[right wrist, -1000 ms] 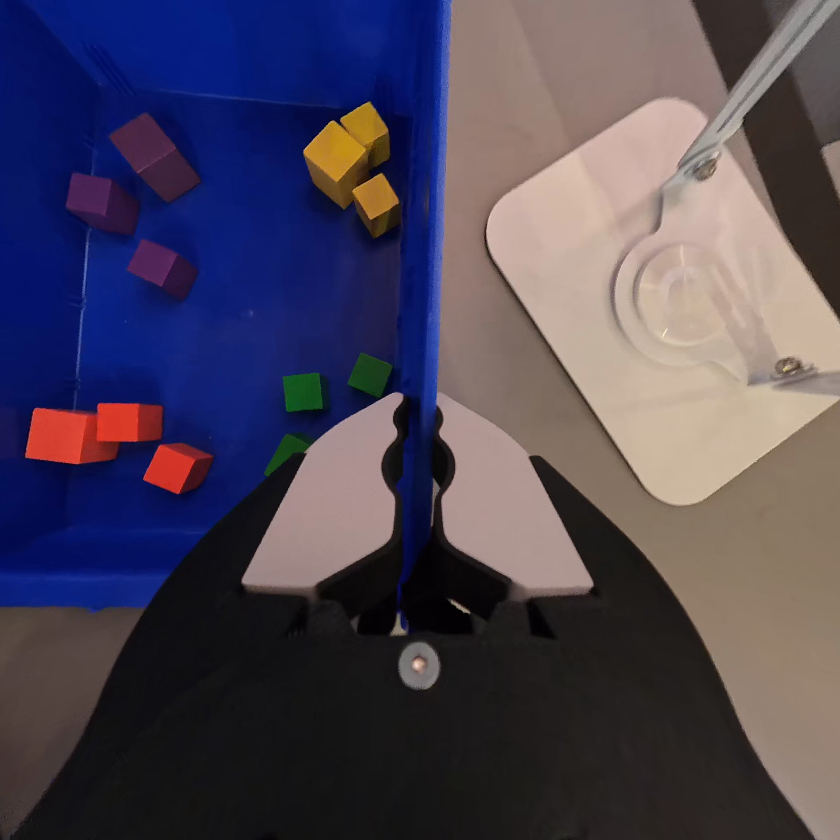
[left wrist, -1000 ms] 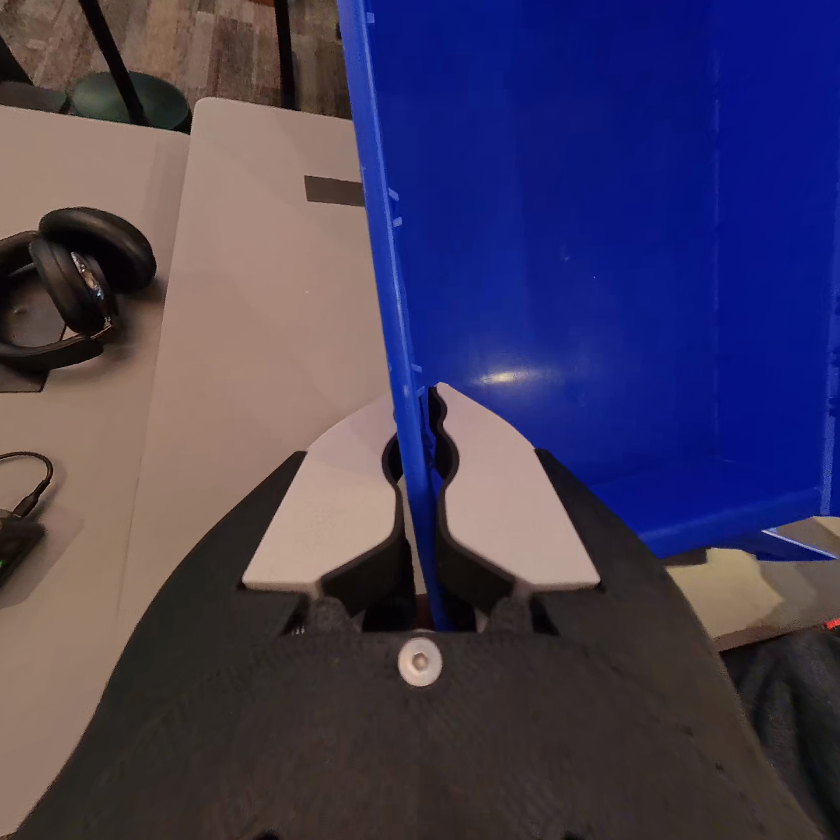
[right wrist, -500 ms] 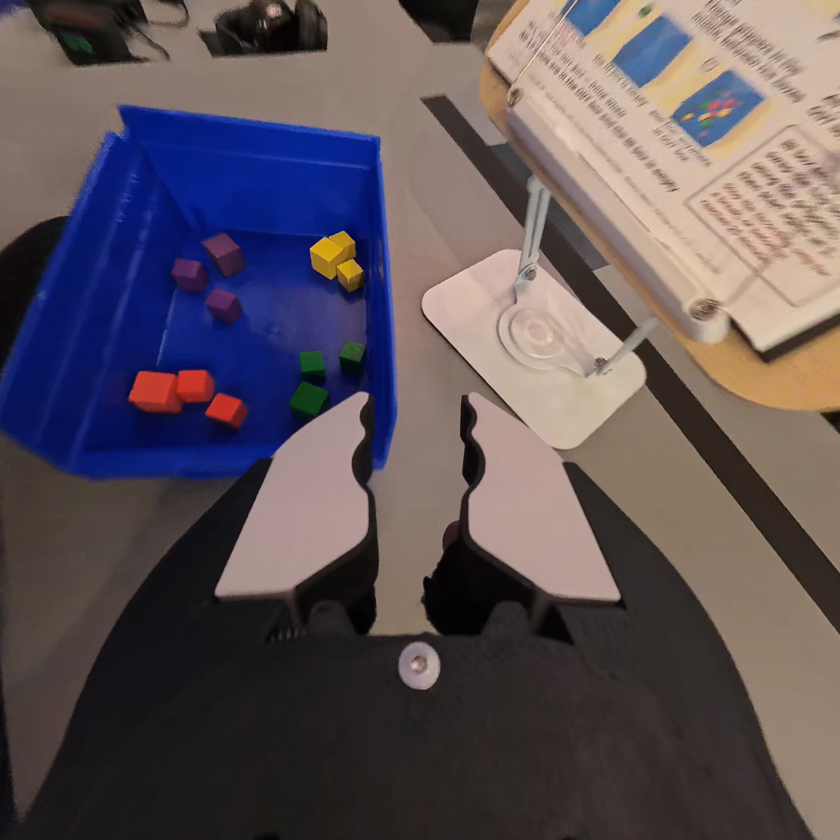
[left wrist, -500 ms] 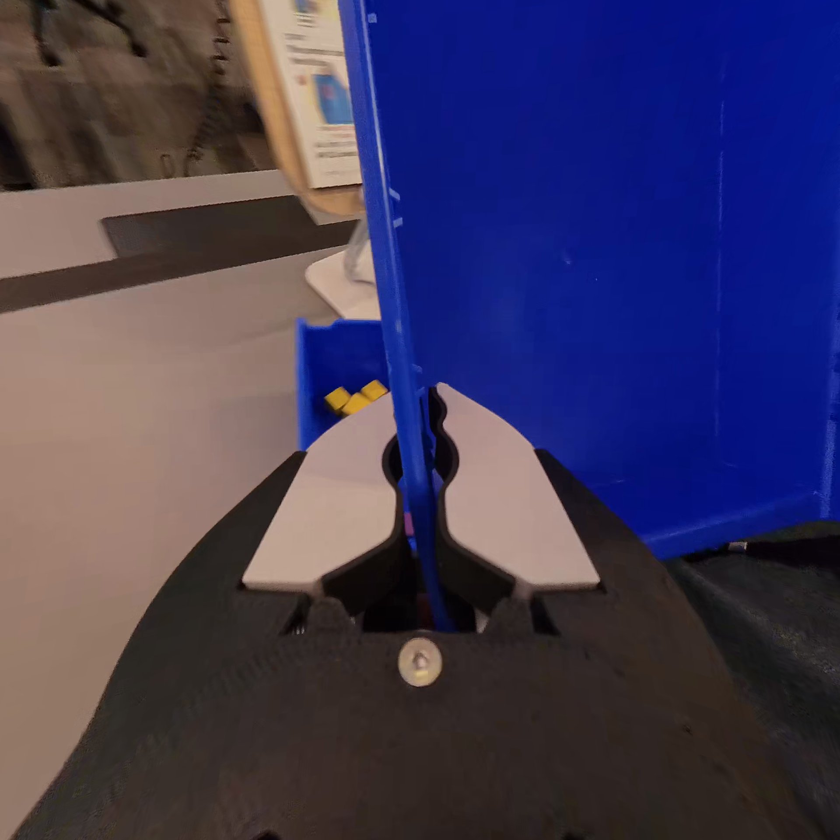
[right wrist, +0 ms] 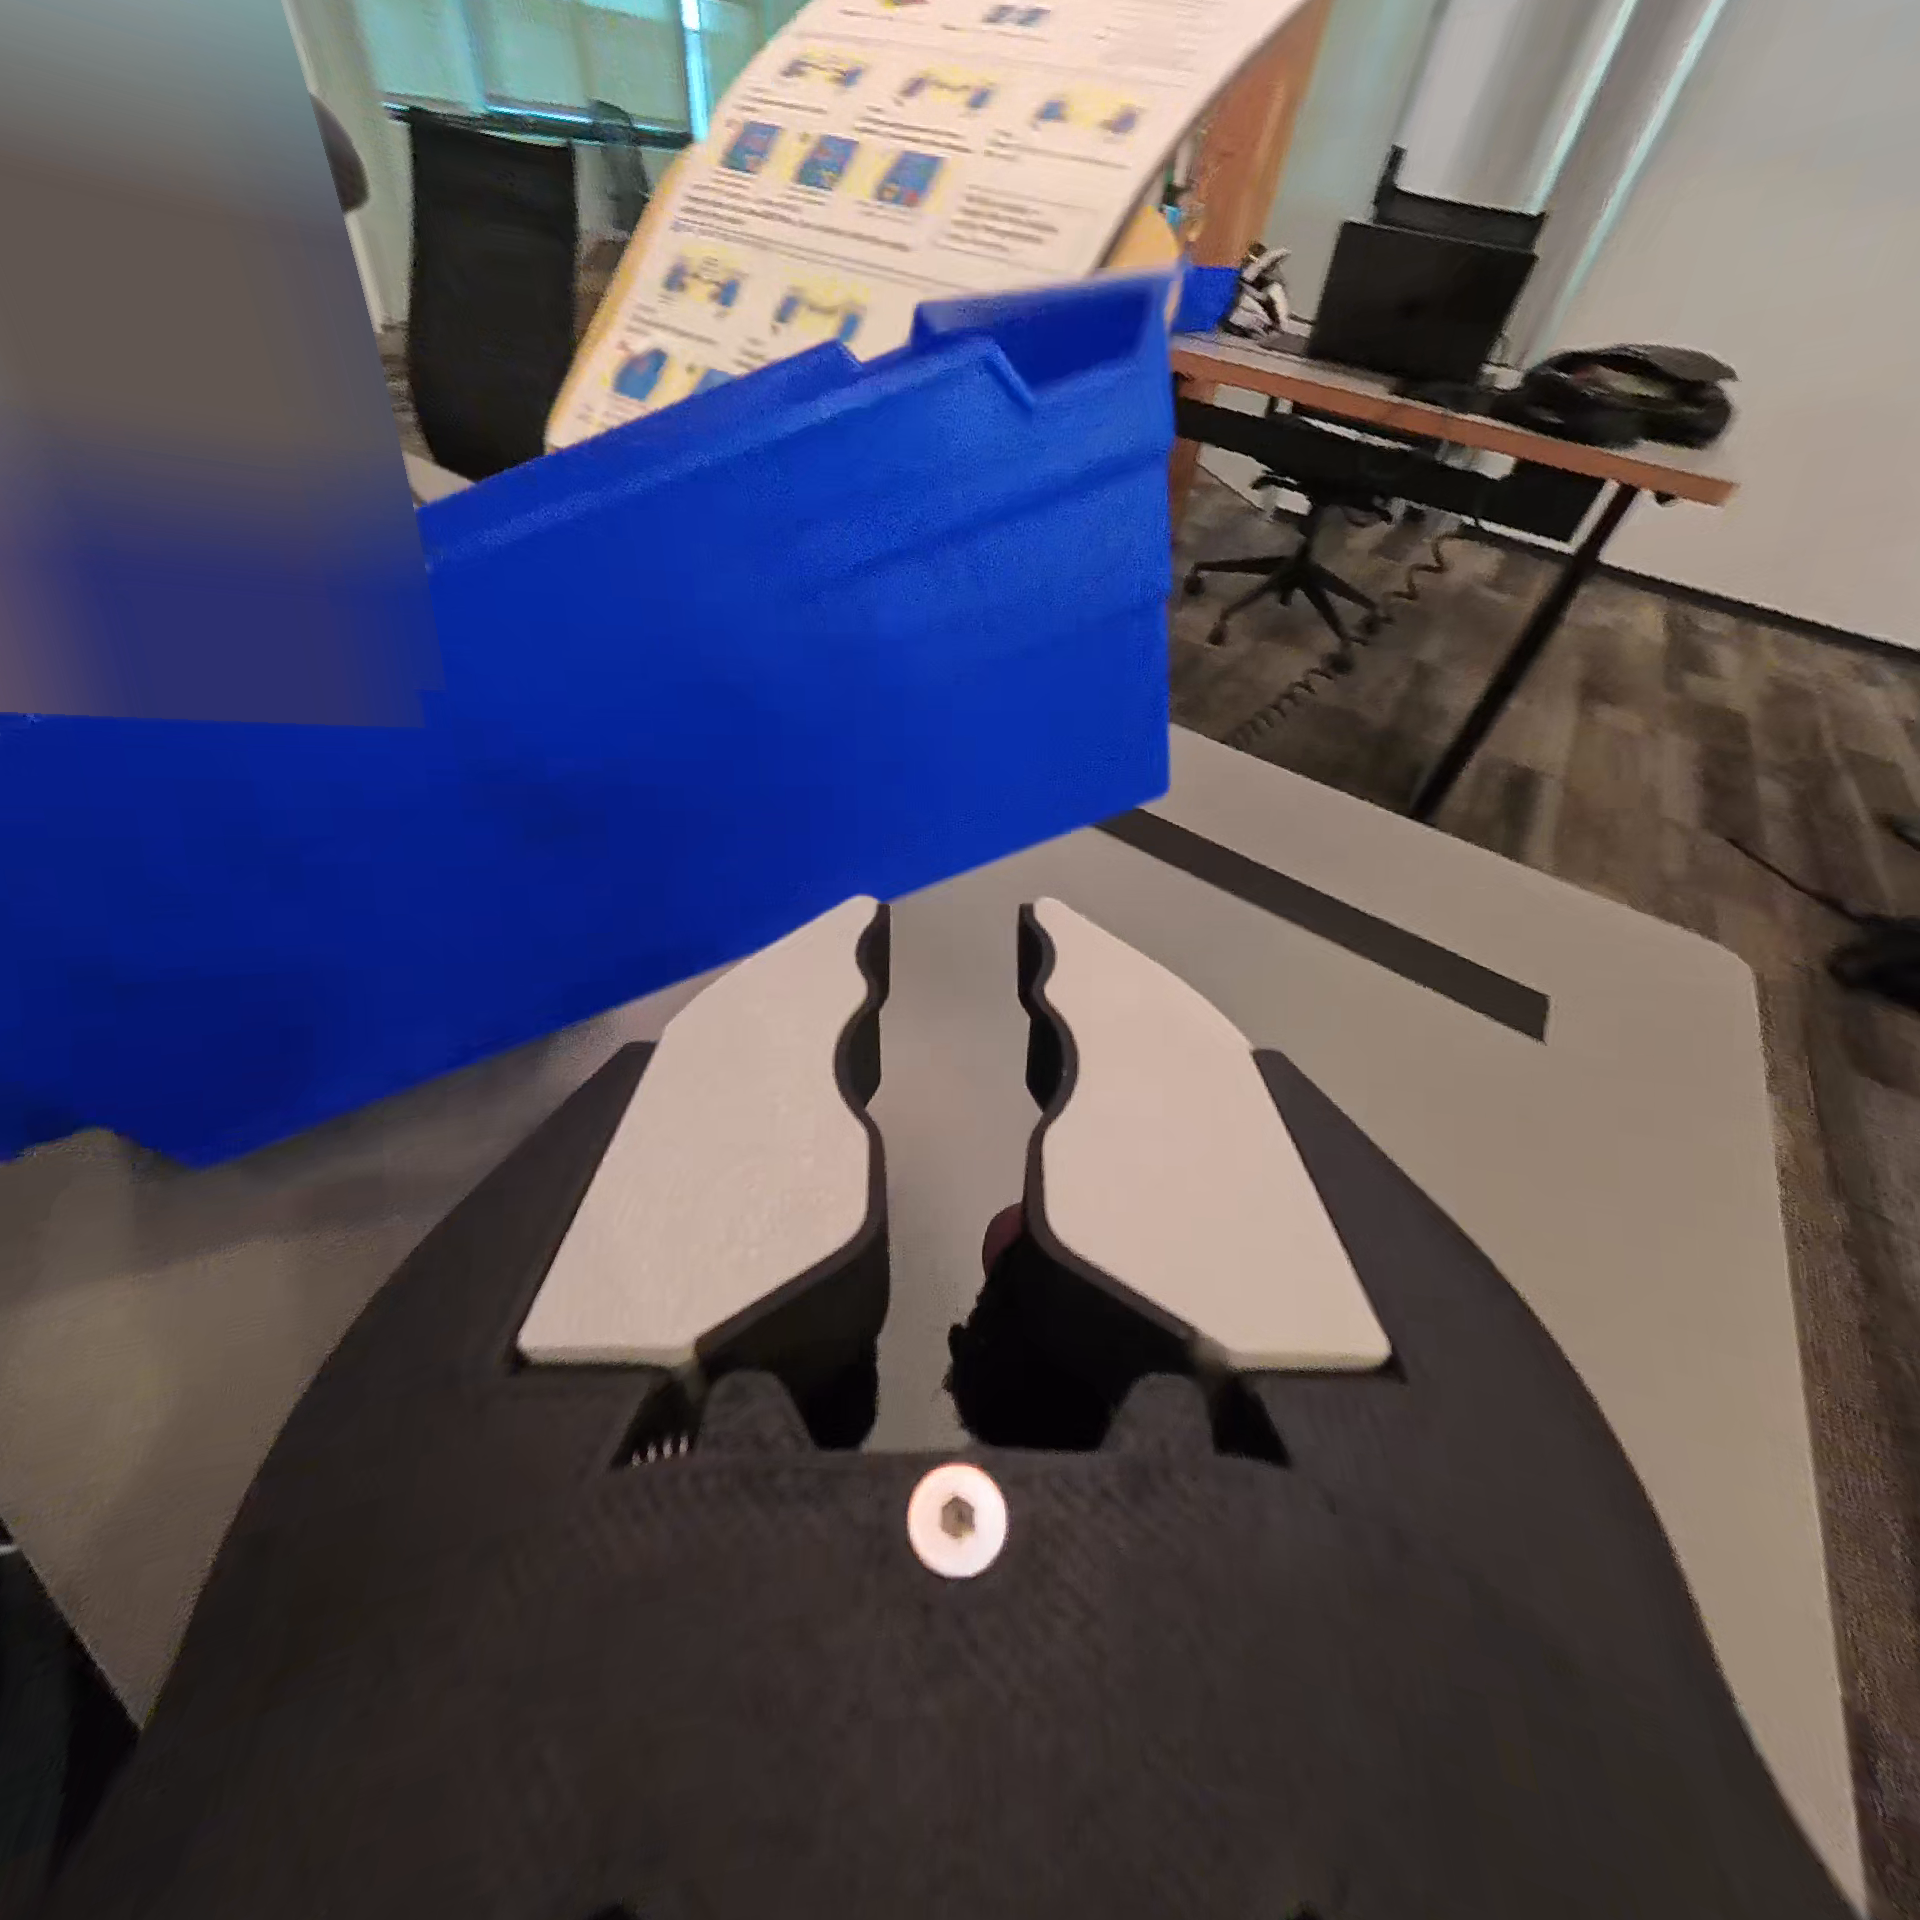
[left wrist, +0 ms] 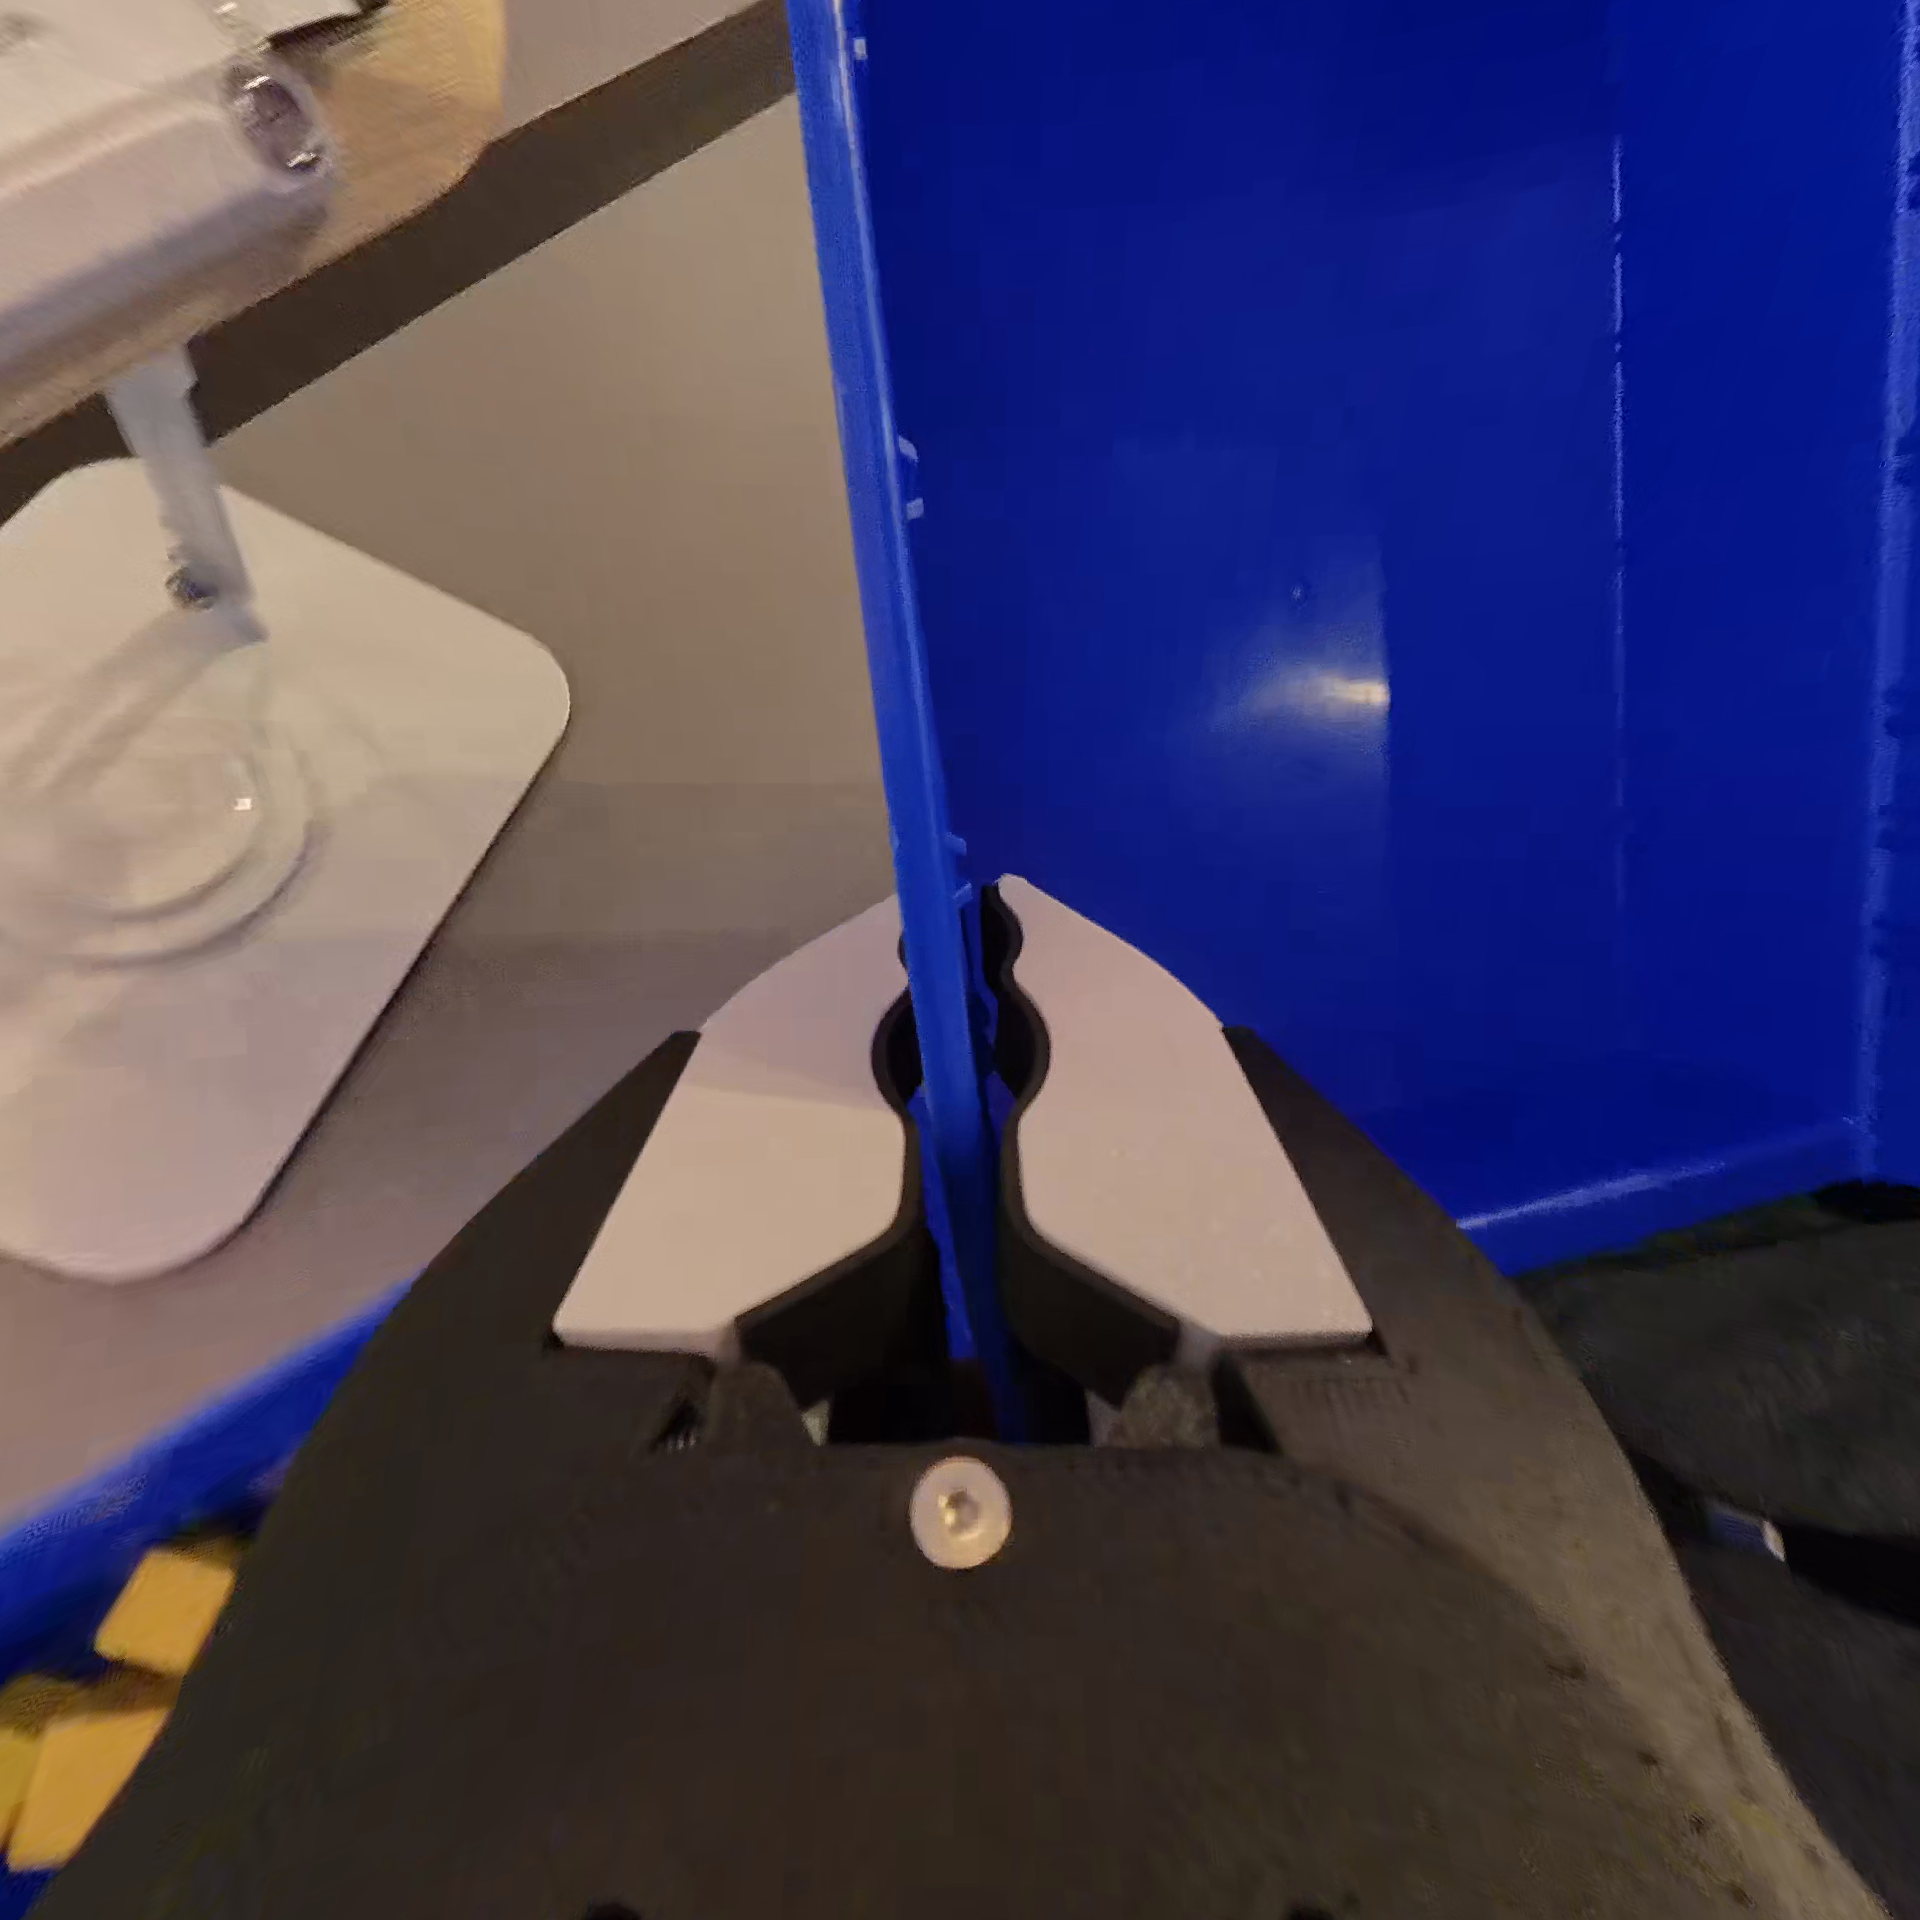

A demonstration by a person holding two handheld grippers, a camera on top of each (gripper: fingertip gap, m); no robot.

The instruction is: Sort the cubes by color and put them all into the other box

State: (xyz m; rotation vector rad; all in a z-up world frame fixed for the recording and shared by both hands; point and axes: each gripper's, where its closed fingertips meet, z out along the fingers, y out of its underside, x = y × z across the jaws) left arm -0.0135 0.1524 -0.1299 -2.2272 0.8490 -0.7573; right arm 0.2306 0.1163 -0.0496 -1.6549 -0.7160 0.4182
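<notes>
Left gripper (left wrist: 951, 914): as before, pinches the wall of the raised, empty blue box (left wrist: 1351, 520).
Right gripper (right wrist: 954, 920): off the second box's wall since 1 second ago; fingers apart, nothing between.
Cubes: yellow cubes (left wrist: 156, 1621) in second box (left wrist: 125, 1455), bottom left, blurred and cut off.
Stand (left wrist: 312, 831): on tabletop (left wrist: 644, 520), blurred.

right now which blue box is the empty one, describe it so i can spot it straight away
Start at the grey table with the white stand base. The empty blue box is lifted off that table, the left gripper clamped on its side wall. Unlike the other blue box low beside it, which holds yellow cubes, its inside is bare.
</notes>
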